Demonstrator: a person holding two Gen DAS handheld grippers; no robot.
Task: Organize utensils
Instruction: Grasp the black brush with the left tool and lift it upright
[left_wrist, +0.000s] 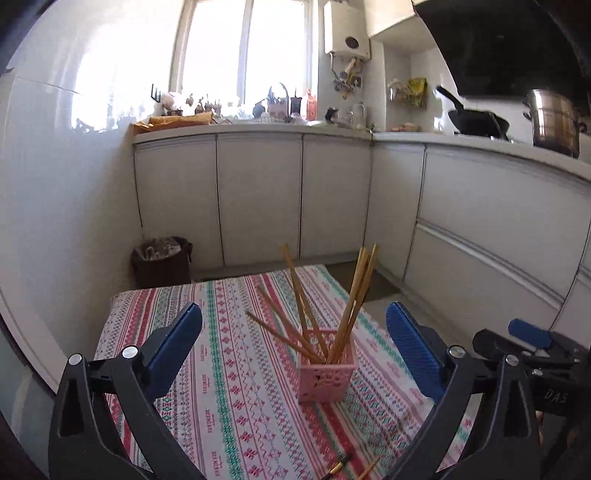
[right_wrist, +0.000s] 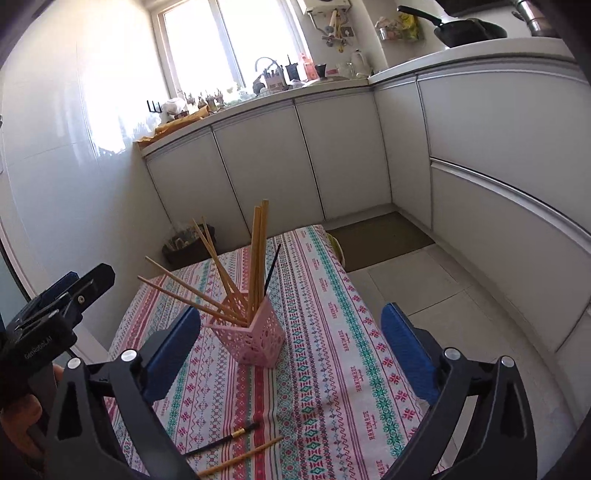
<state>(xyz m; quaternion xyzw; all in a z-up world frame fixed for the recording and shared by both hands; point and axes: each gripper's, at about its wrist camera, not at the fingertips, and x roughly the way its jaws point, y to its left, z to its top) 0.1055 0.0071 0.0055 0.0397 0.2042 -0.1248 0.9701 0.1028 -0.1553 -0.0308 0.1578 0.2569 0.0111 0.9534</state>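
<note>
A pink perforated holder (left_wrist: 327, 373) (right_wrist: 255, 339) stands upright on the patterned tablecloth (left_wrist: 221, 369) (right_wrist: 332, 332). Several wooden chopsticks (left_wrist: 354, 299) (right_wrist: 256, 258) lean out of it, and the right wrist view also shows one black chopstick (right_wrist: 272, 269) in it. My left gripper (left_wrist: 294, 314) is open just before the holder, nothing between its blue pads. My right gripper (right_wrist: 291, 314) is open too, with the holder a little left of centre beyond its fingers. A black chopstick with a gold band (right_wrist: 229, 437) (left_wrist: 340, 467) and a wooden one (right_wrist: 243, 456) (left_wrist: 369, 467) lie loose near the front edge.
A dark waste bin (left_wrist: 162, 258) (right_wrist: 184, 247) stands on the floor beyond the table's far left corner. White cabinets run along the back and right, with a black wok (left_wrist: 476, 122) and a steel pot (left_wrist: 554, 122) on the counter. A brown floor mat (right_wrist: 380, 240) lies past the table.
</note>
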